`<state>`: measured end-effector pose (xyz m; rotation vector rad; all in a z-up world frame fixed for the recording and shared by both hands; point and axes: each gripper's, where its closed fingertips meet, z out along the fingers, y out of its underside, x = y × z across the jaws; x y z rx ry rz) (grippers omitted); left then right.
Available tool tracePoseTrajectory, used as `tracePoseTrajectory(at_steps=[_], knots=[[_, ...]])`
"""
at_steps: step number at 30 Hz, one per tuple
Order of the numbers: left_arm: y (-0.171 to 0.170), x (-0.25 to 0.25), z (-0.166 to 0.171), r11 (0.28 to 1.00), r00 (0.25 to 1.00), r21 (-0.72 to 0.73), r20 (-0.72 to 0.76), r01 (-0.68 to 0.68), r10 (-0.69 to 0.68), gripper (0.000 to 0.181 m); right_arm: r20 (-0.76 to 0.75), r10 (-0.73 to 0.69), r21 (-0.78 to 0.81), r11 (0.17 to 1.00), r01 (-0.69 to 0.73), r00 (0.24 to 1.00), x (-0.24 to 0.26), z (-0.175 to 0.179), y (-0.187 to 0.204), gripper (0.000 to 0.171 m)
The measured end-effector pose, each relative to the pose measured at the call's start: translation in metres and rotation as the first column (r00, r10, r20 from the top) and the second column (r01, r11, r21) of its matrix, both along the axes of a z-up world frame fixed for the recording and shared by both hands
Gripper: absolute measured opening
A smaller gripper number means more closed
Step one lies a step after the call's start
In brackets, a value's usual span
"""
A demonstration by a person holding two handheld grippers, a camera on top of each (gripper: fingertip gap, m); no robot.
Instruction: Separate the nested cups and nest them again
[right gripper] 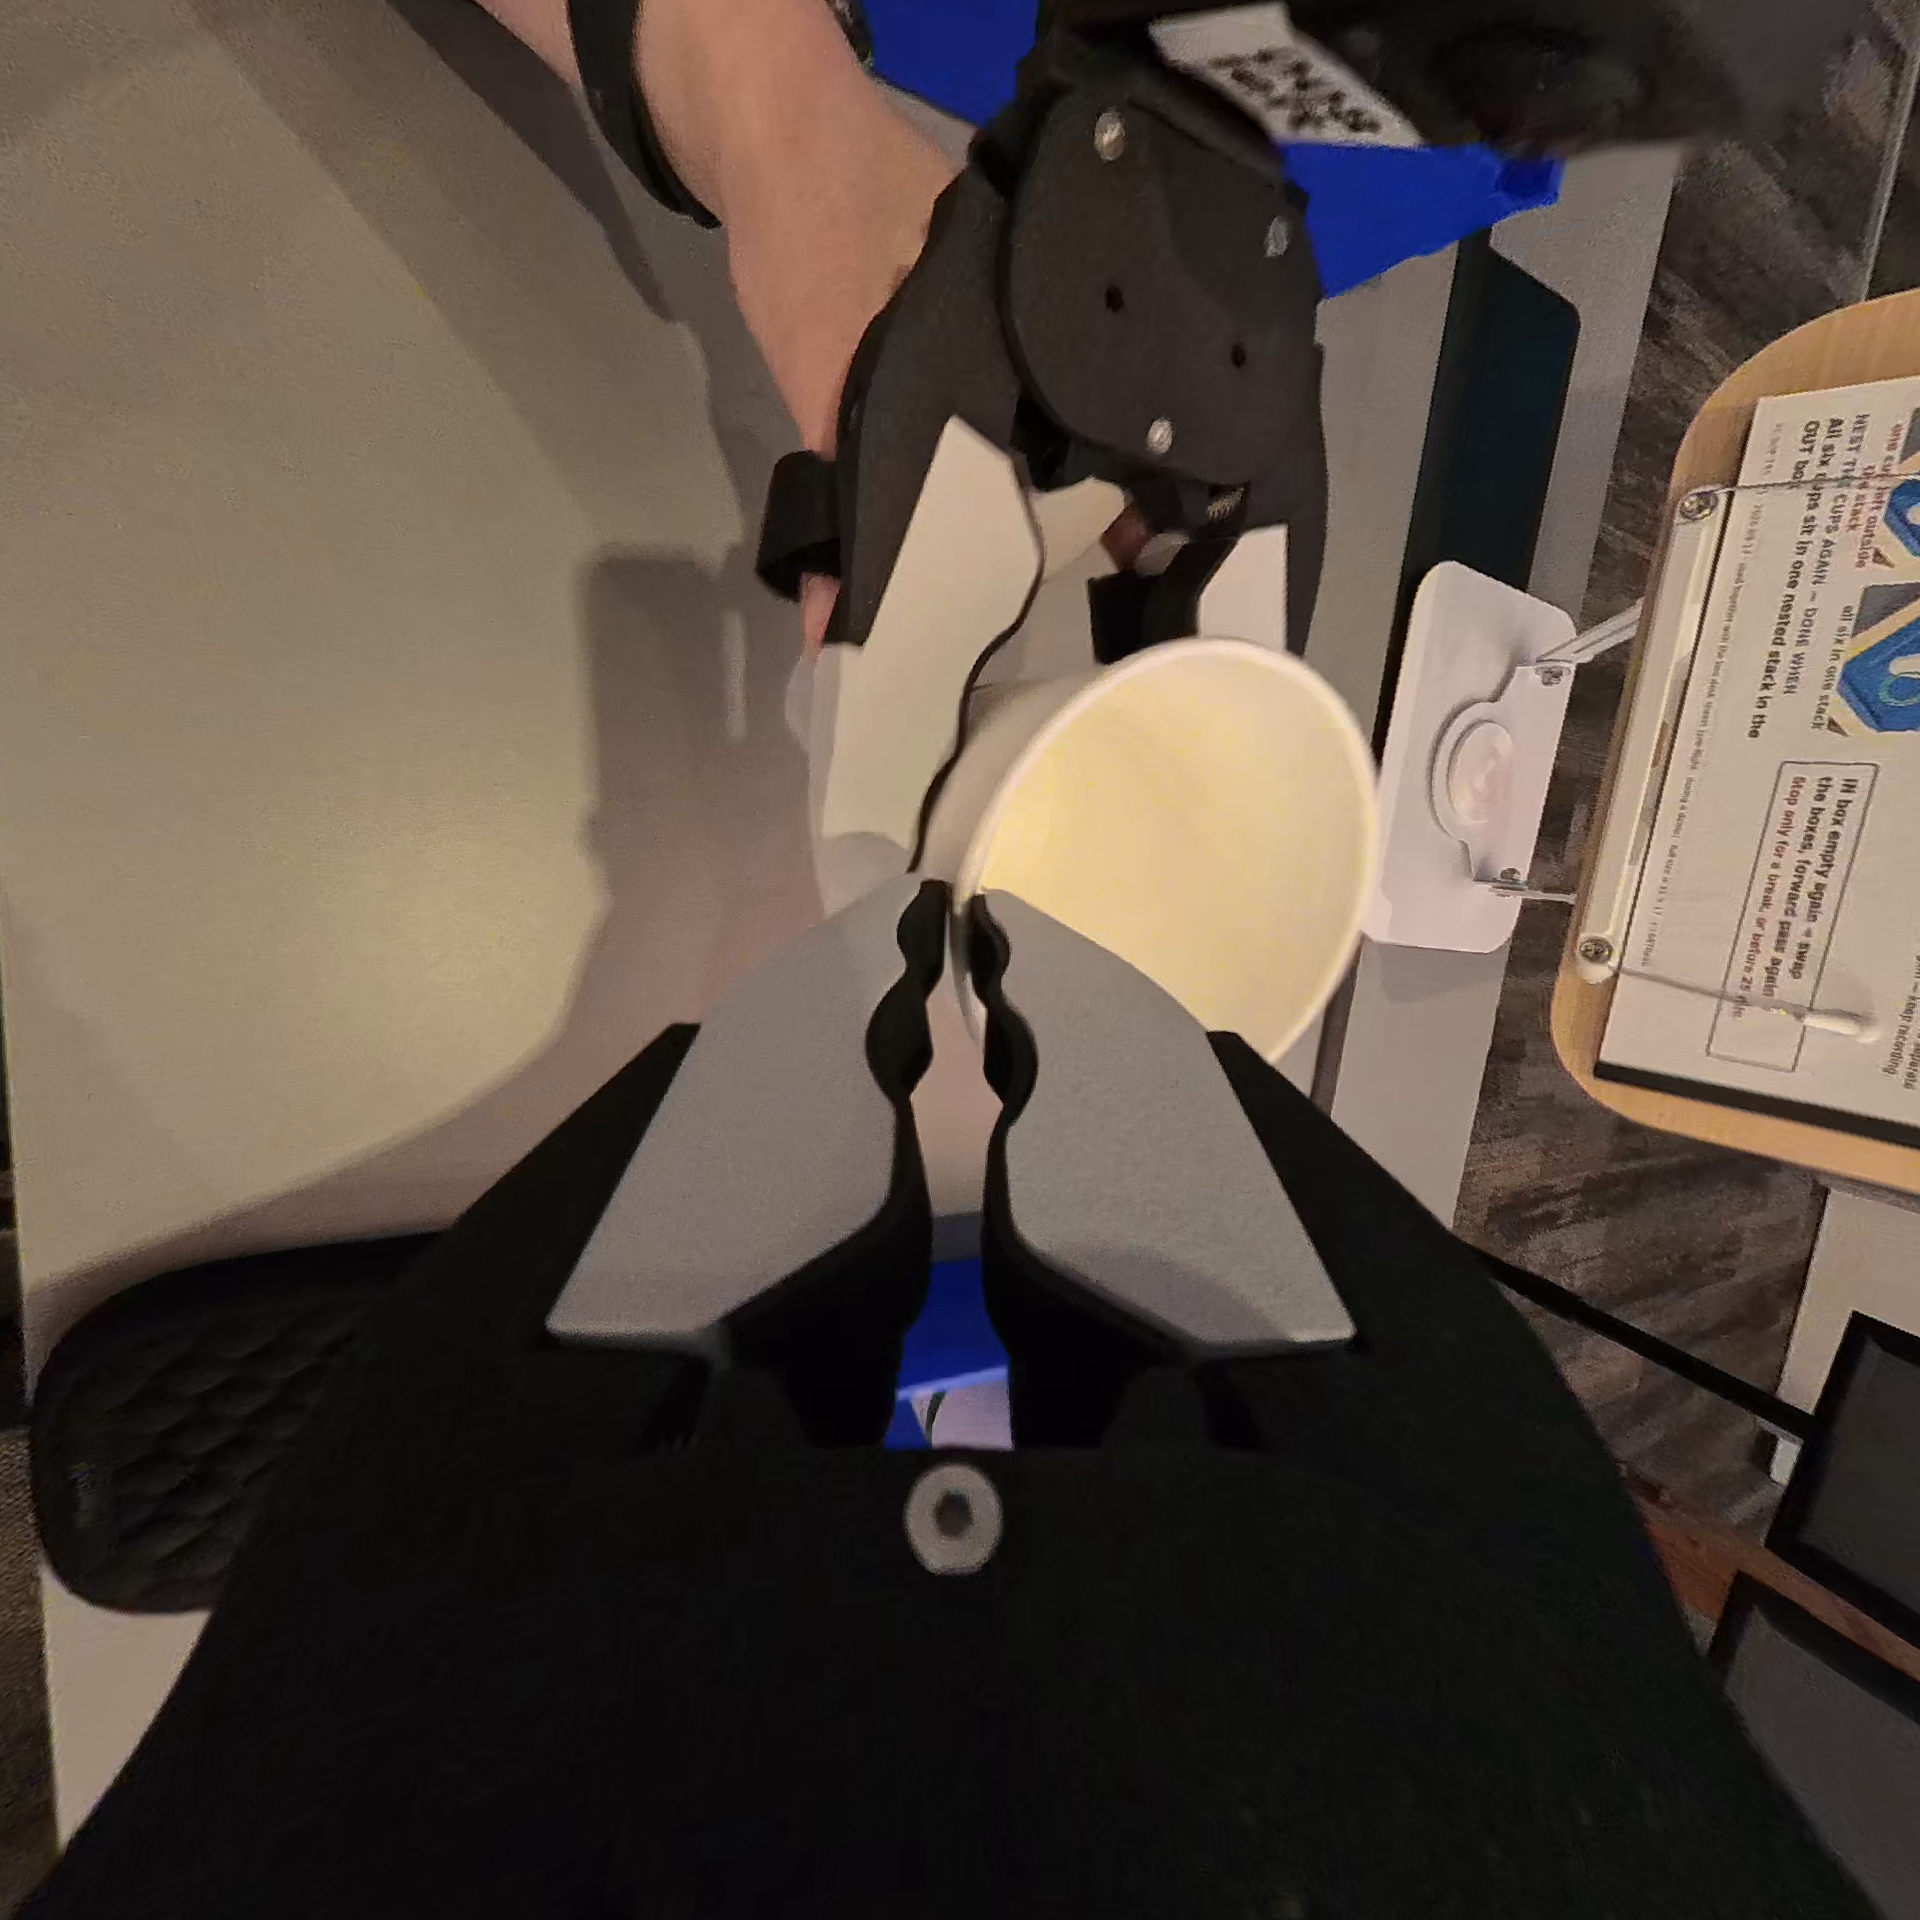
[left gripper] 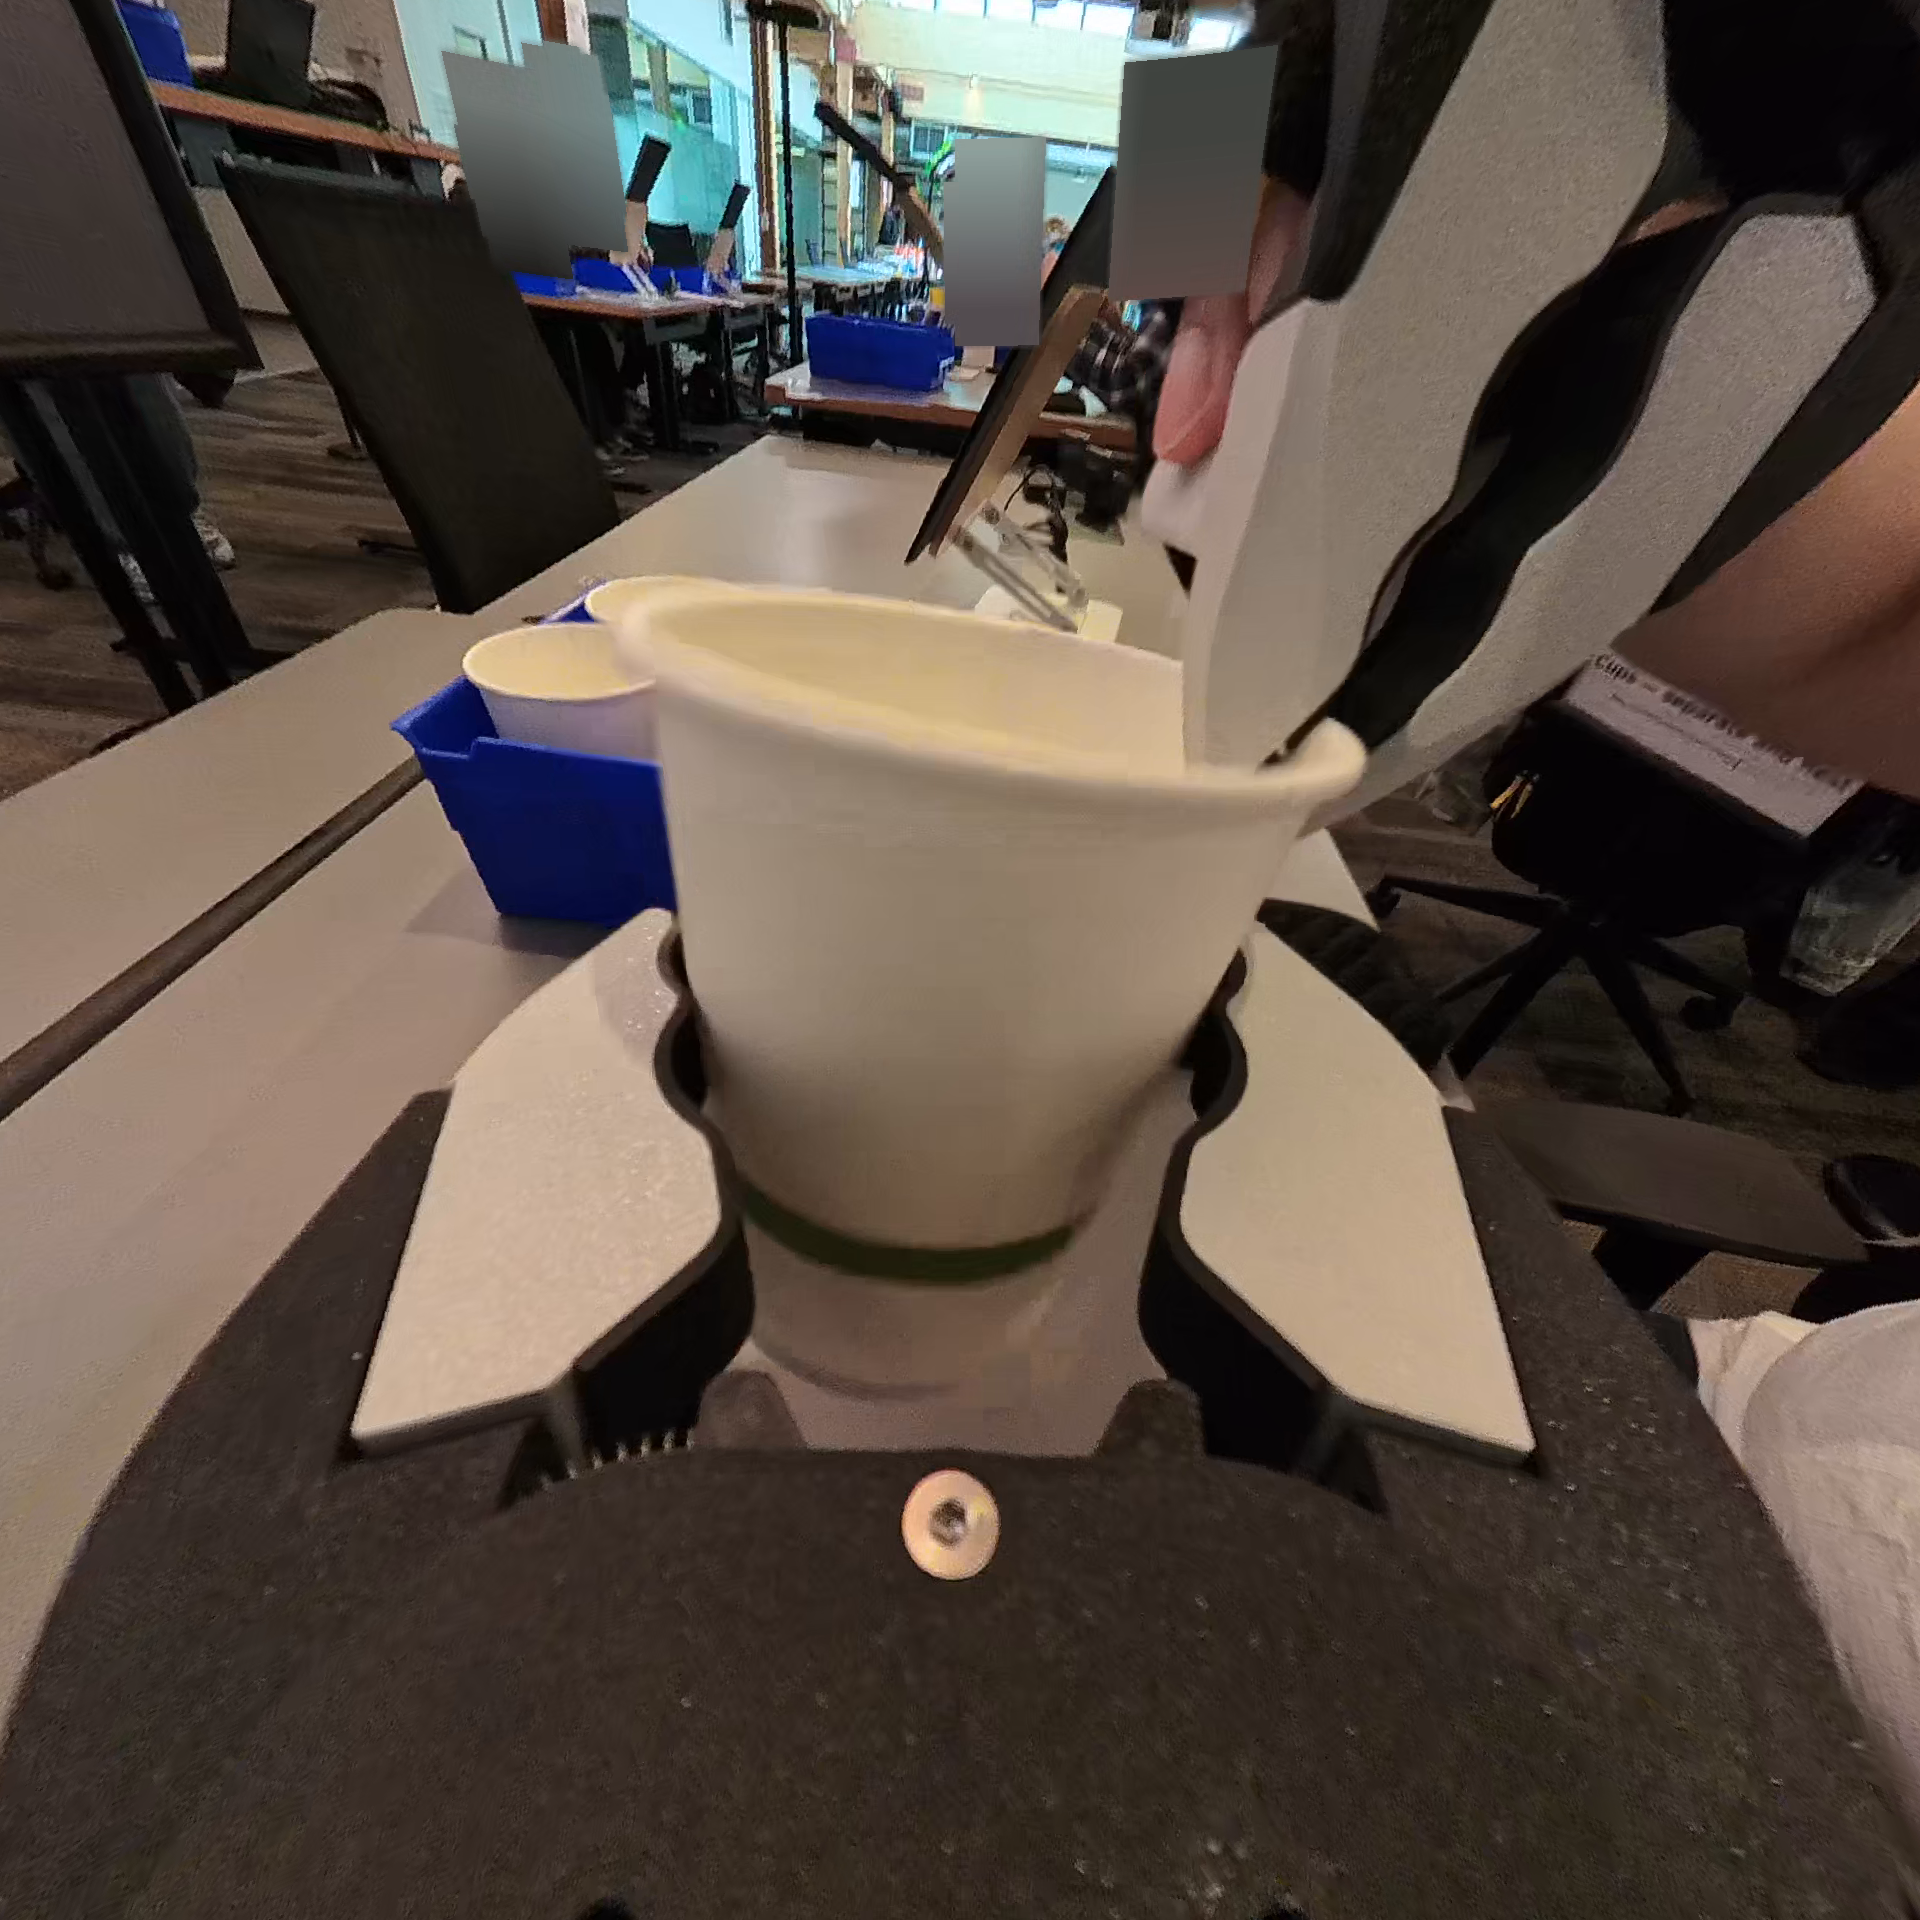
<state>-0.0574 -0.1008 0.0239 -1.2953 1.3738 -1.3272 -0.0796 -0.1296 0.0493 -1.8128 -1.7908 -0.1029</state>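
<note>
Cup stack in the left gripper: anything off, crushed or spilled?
Nothing spilled. The cup stack is tilted, not upright, between the left gripper's fingers. The right gripper pinches the top cup's rim, which flares outward there. No crushing visible. Two cups stand upright in the blue bin.

A grey table [left gripper: 208,1091] runs beneath a black office chair [left gripper: 1621,935] at its far side. A printed sheet on a wooden board [right gripper: 1766,810] lies near a white stand base [right gripper: 1475,758].
</note>
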Motion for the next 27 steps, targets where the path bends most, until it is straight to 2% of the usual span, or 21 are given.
tracePoseTrajectory(at_steps=[4,7,10,15,20,27], knots=[[0.008,-0.008,0.012,1.000,0.999,-0.012,0.035,-0.020,0.020,0.090,-0.001,-0.093,0.095,0.991,0.093,0.996,0.043,0.026,-0.011,0.003],[0.014,-0.011,0.013,0.999,0.999,-0.041,0.038,-0.020,0.021,0.084,-0.033,-0.267,0.050,0.962,0.268,0.963,0.108,0.040,-0.022,0.003],[0.017,-0.010,0.009,0.999,0.999,-0.047,0.023,-0.024,0.025,0.084,-0.030,-0.414,0.009,0.910,0.414,0.910,0.170,0.037,-0.034,0.003],[0.018,-0.007,0.001,0.999,1.000,-0.044,-0.005,-0.026,0.026,0.085,0.003,-0.519,-0.023,0.855,0.519,0.855,0.224,0.008,-0.051,0.003],[0.019,-0.007,-0.002,0.998,1.000,-0.049,-0.014,-0.028,0.027,0.084,0.118,-0.536,-0.038,0.839,0.543,0.836,0.242,-0.041,-0.054,0.003],[0.020,-0.007,-0.002,0.998,1.000,-0.053,-0.012,-0.028,0.027,0.084,0.183,-0.500,-0.095,0.848,0.521,0.847,0.243,-0.096,-0.051,0.003]])
